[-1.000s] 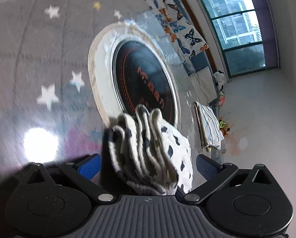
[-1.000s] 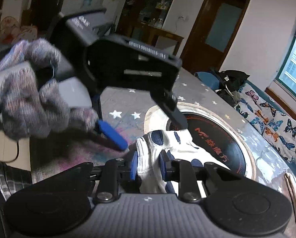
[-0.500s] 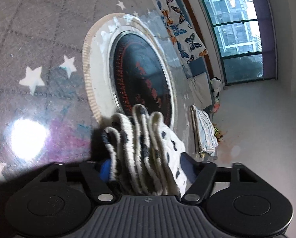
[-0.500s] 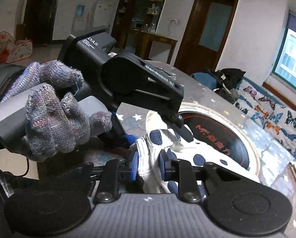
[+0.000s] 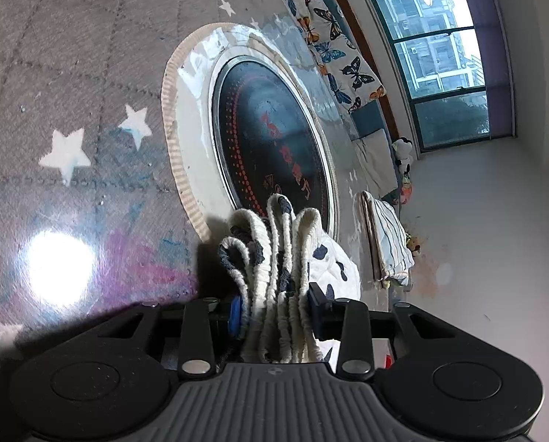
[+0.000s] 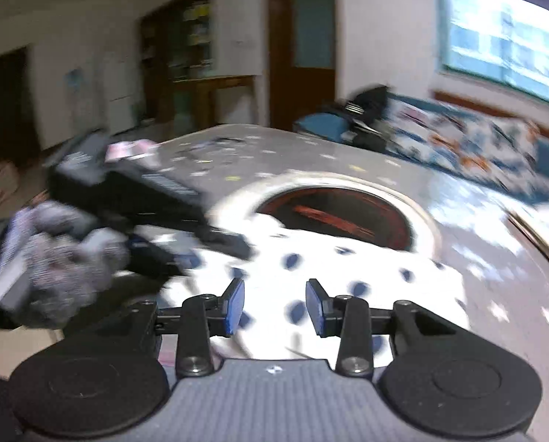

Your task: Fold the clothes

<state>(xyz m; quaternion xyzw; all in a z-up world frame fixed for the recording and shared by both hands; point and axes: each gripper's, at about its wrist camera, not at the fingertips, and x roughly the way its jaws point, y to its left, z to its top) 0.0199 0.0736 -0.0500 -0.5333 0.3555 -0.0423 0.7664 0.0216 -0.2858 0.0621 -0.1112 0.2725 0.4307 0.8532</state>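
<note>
Left gripper is clamped on a bunched stack of ribbed white folds, the edge of the spotted garment; right gripper has its blue pads apart with nothing between them, hovering just above the same cloth.

Biggest first: the table wears a grey quilted cover, glossy, printed with white stars and a pink-blue smear, with one hard glare spot on it. Set into it is a round black glass cooktop with red dotted rings and red lettering, ringed by a pale ribbed collar. From my right wrist view the garment lies spread flat on the table in front of the cooktop, white with dark blue dots, its near part hidden under my gripper body. Beyond, a butterfly-print sofa and a window.

Smaller: a folded striped cloth sits at the table's far edge. A grey knit-gloved hand grips the left tool; that whole view is motion-smeared, so the cloth's left edge probably runs under it, hard to confirm.
</note>
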